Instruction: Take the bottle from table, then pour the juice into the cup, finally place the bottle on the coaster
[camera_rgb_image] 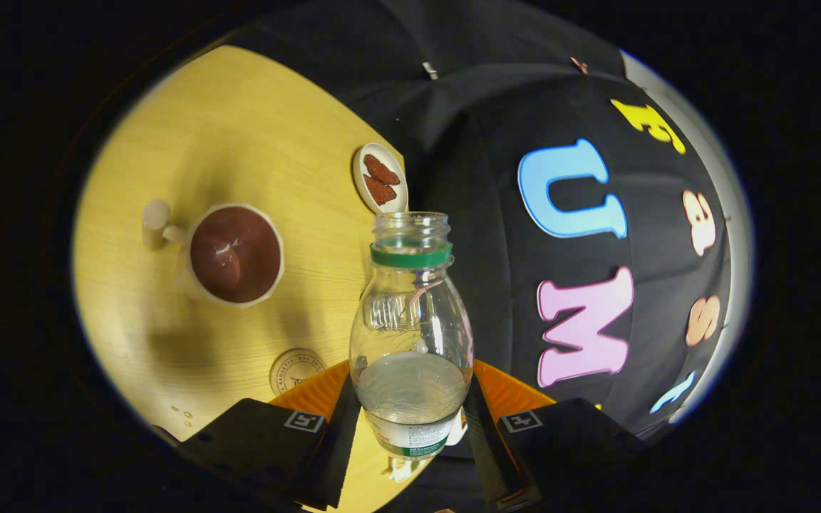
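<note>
Both fingers of the claw (410, 427) pinch the open bottle (410, 335) at its lower body, lifted above the worktop (254, 128) edge. Some clear liquid remains inside. The cup (236, 254) holds dark liquid; the coaster (295, 370) lies nearer the claw. For good placing, the bottle should come down upright, centred on the coaster.

A small dish (362, 187) of red snacks (380, 179) rests on the wooden table (254, 128).
</note>
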